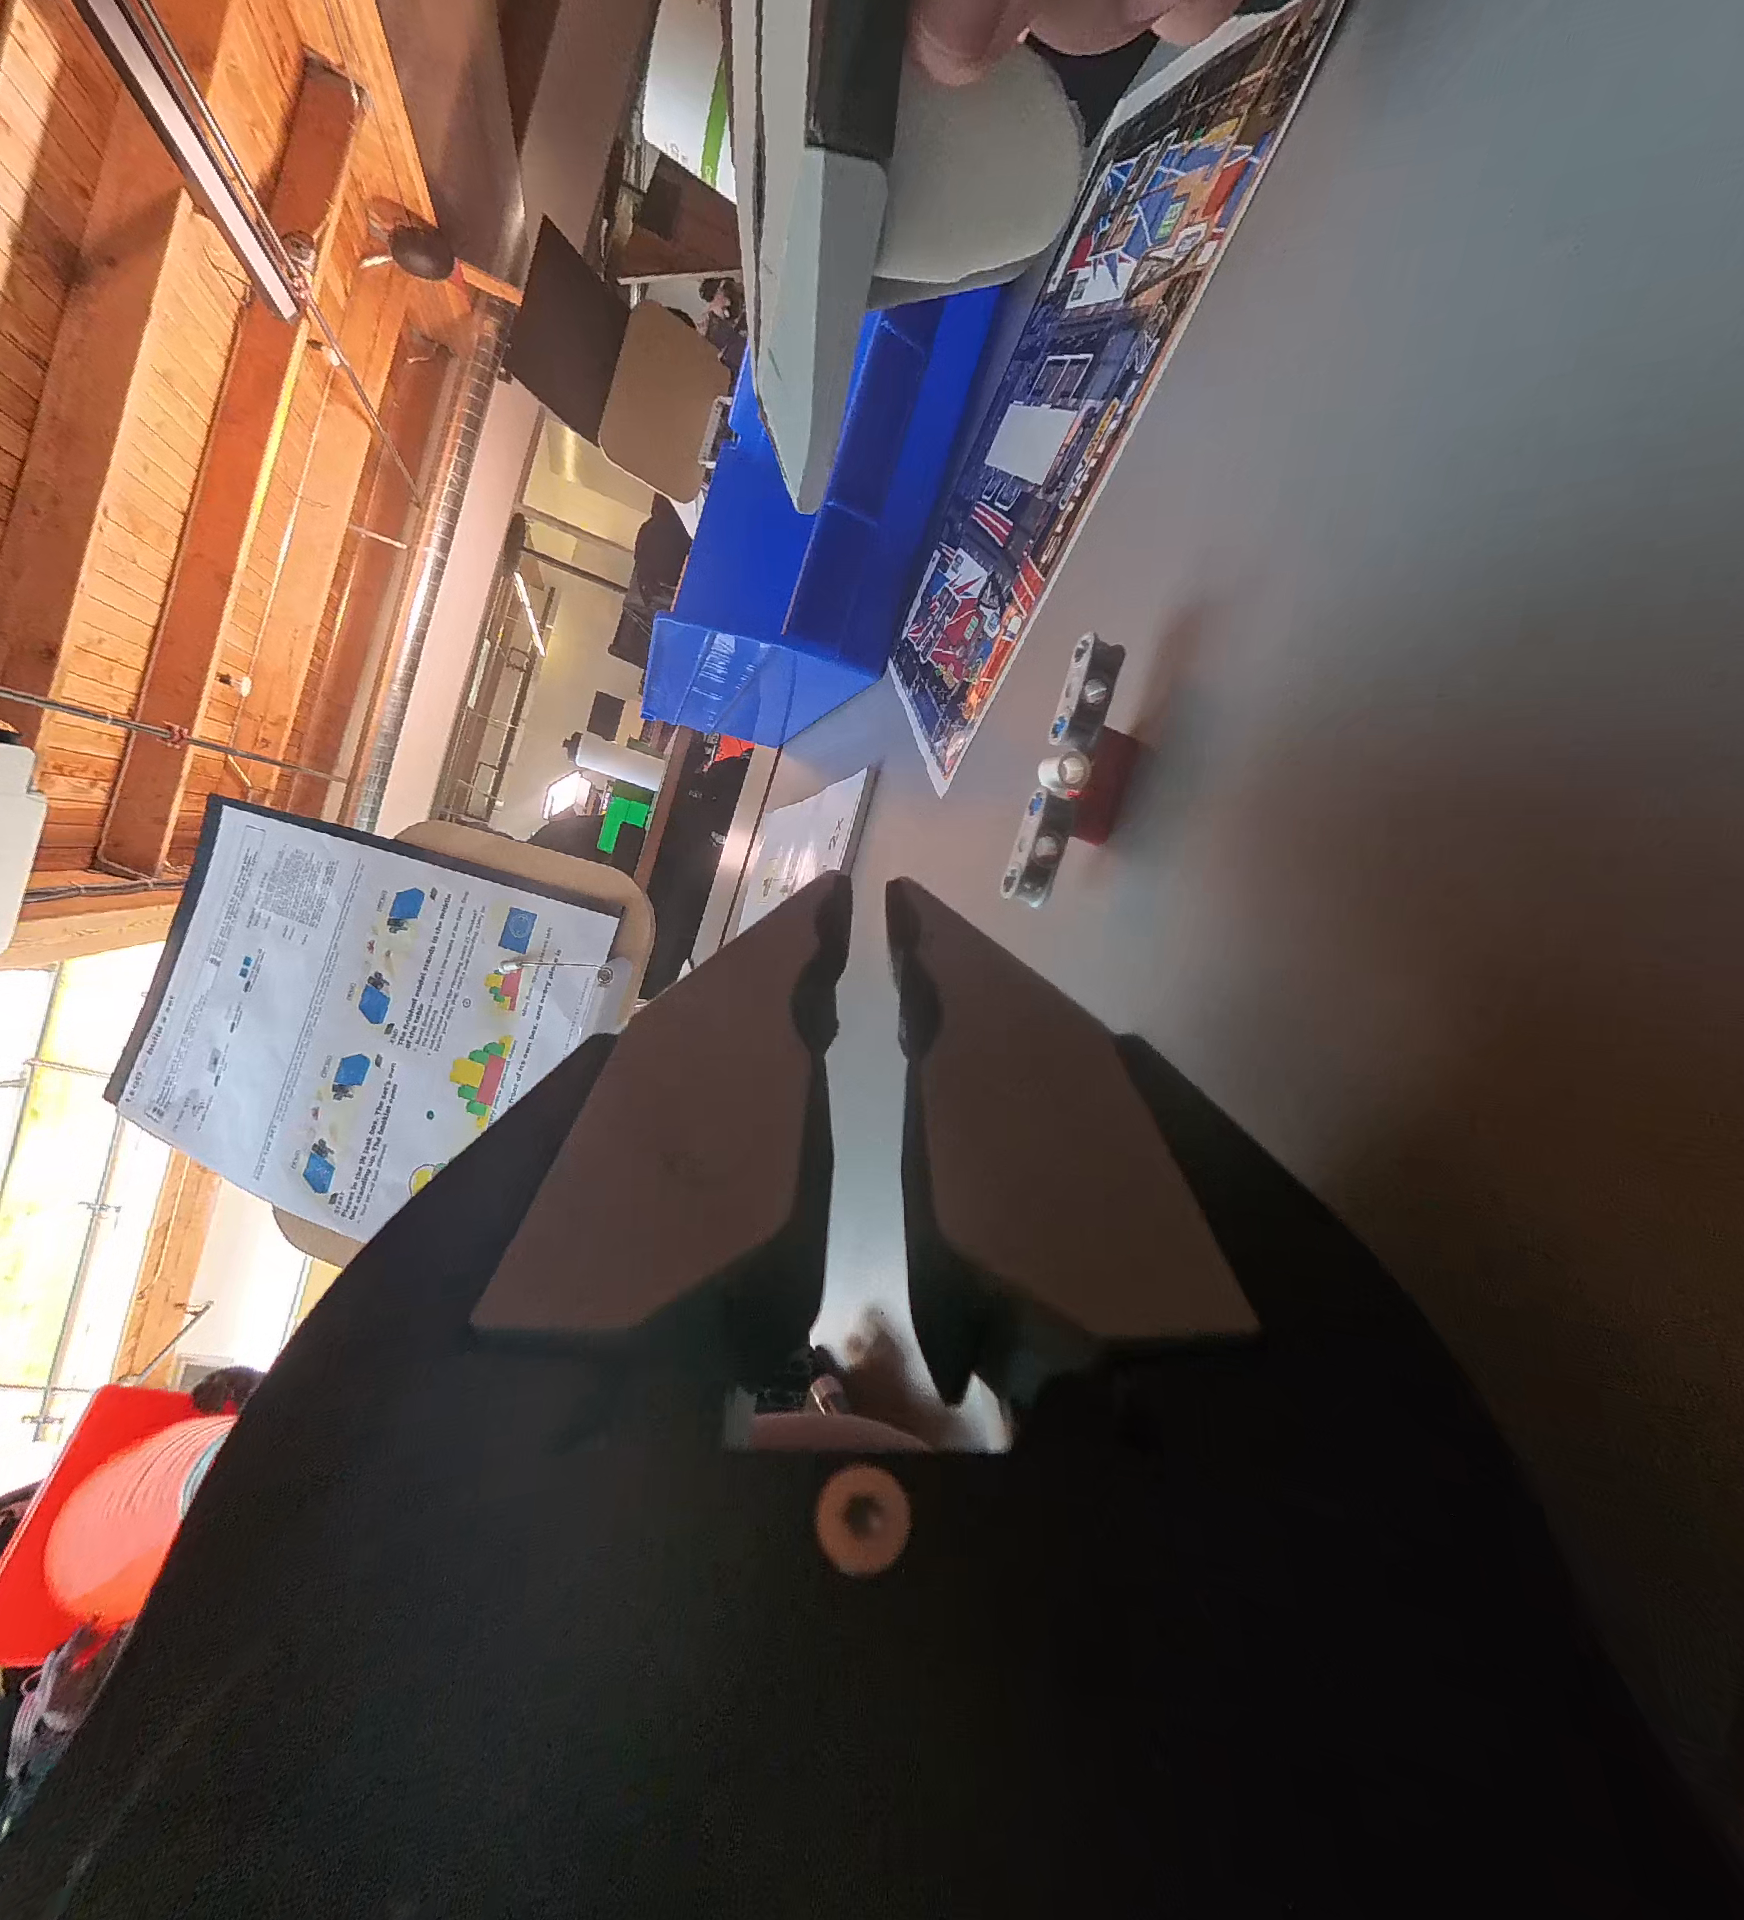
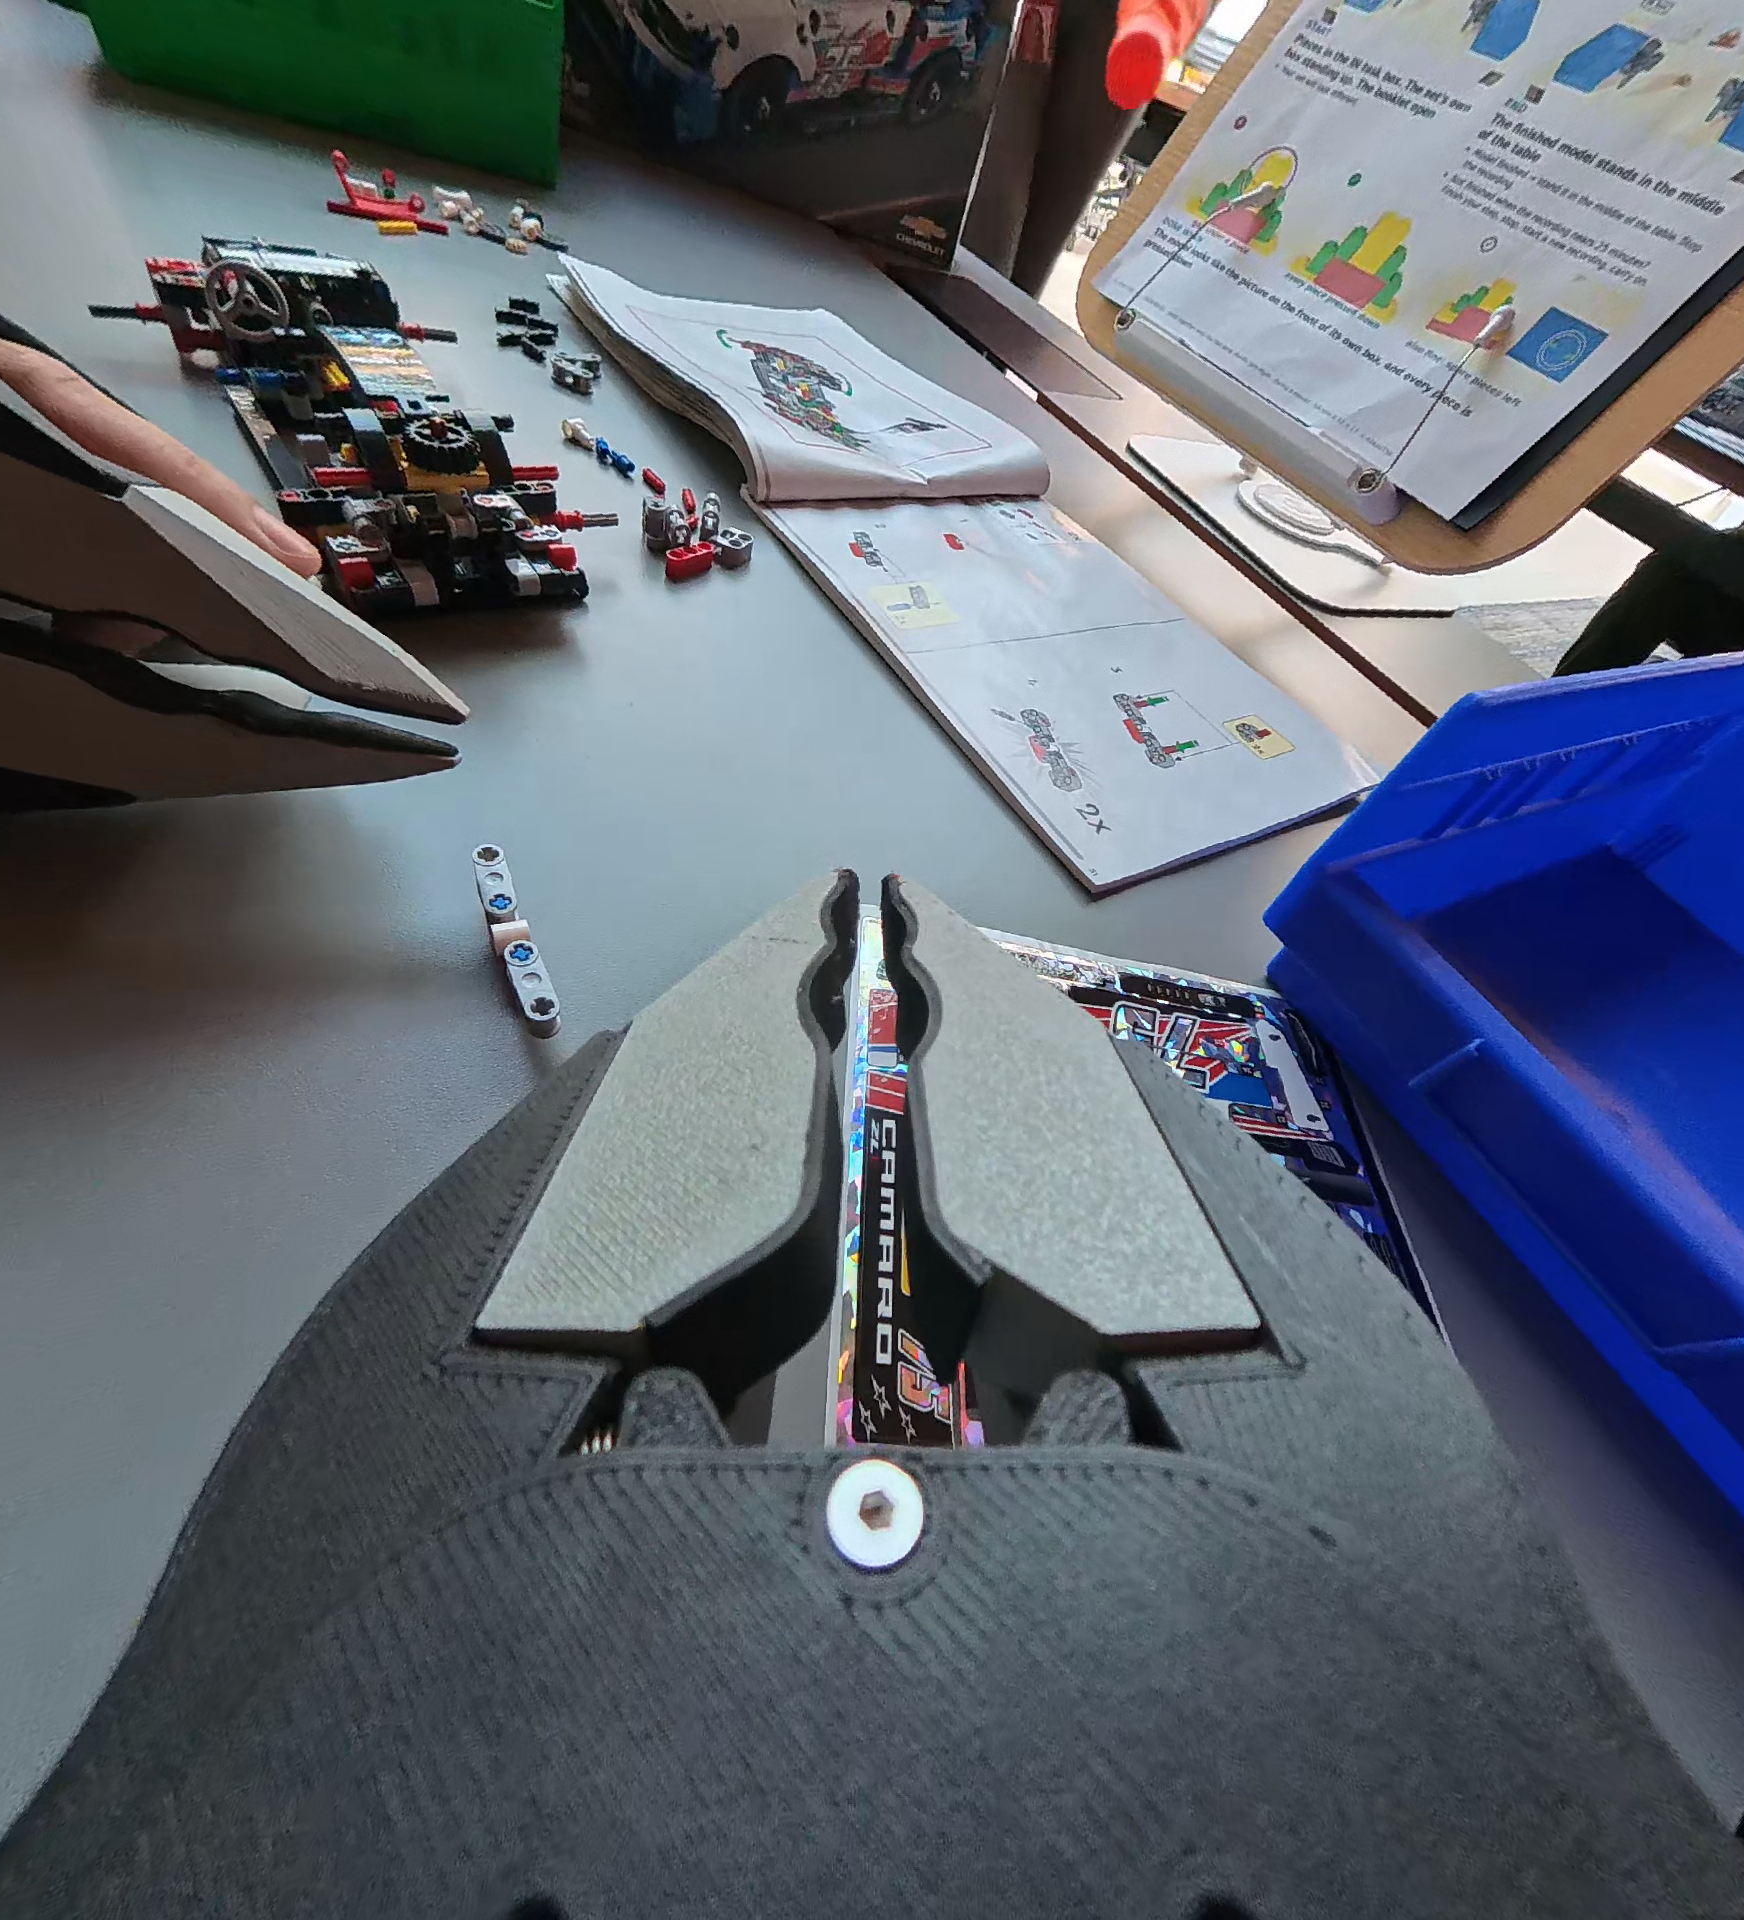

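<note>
Right gripper (image 2: pixel 869 883) bare, sticker sheet (image 2: pixel 1263 1049) below — seemingly

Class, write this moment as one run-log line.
left gripper: nearly closed, empty, above table | right gripper: nearly closed, empty, over sticker sheet | grey beam piece: on table between them

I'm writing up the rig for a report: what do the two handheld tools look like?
Both match. The right tool has a black ribbed plastic body with layered print lines, two flat grey wedge-shaped fingers edged with wavy black pads, and a pale round screw at the centre. The left tool has the same shape, shadowed and brownish. No cables or sleeves are visible.
</note>
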